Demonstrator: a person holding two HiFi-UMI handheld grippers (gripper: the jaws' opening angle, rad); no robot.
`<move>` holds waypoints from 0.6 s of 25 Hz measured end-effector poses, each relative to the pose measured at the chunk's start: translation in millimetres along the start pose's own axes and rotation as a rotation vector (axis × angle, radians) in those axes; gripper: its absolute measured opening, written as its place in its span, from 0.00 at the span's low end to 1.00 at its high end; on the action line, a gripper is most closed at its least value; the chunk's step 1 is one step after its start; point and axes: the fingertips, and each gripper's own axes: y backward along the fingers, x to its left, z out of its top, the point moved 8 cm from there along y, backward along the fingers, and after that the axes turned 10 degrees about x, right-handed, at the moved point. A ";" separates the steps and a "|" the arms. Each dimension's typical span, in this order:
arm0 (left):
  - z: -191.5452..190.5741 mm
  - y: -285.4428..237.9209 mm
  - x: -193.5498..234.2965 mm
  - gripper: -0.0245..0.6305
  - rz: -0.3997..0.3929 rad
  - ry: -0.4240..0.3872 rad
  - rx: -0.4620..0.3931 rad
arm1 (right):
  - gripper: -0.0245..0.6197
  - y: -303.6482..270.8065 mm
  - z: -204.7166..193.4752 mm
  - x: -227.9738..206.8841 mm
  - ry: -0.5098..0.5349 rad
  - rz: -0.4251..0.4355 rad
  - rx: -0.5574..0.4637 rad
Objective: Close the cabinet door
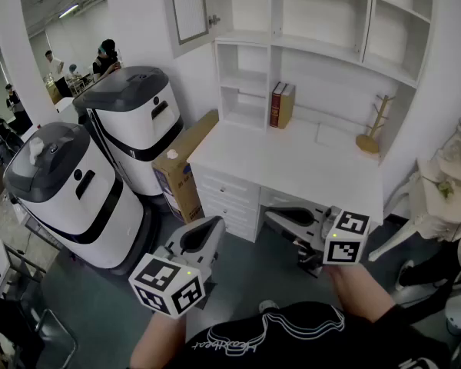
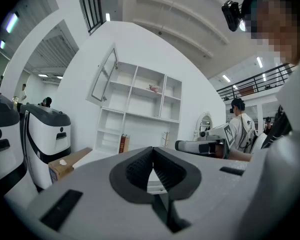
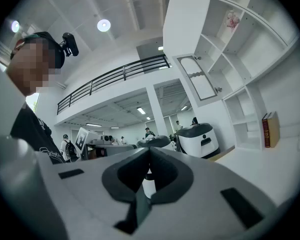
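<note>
The white cabinet door [image 1: 188,10] with its glass pane stands swung open at the upper left of the hutch over the white desk [image 1: 292,164]. It also shows in the left gripper view as the open door [image 2: 104,75] and in the right gripper view as the open door [image 3: 200,79]. My left gripper [image 1: 217,223] is held low in front of the desk drawers, far below the door, shut and empty. My right gripper [image 1: 271,215] is beside it, also shut with nothing between its jaws. Both are apart from the door.
Two white-and-black machines [image 1: 131,121] [image 1: 61,194] stand left of the desk, with a cardboard box [image 1: 186,164] leaning between. Red books [image 1: 281,104] and a wooden stand [image 1: 371,129] sit on the desk. A white chair [image 1: 426,214] is at right. People stand far left.
</note>
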 end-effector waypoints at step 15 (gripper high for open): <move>-10.7 26.6 20.0 0.04 -0.026 0.014 -0.012 | 0.05 -36.3 -4.6 16.1 0.008 -0.013 0.018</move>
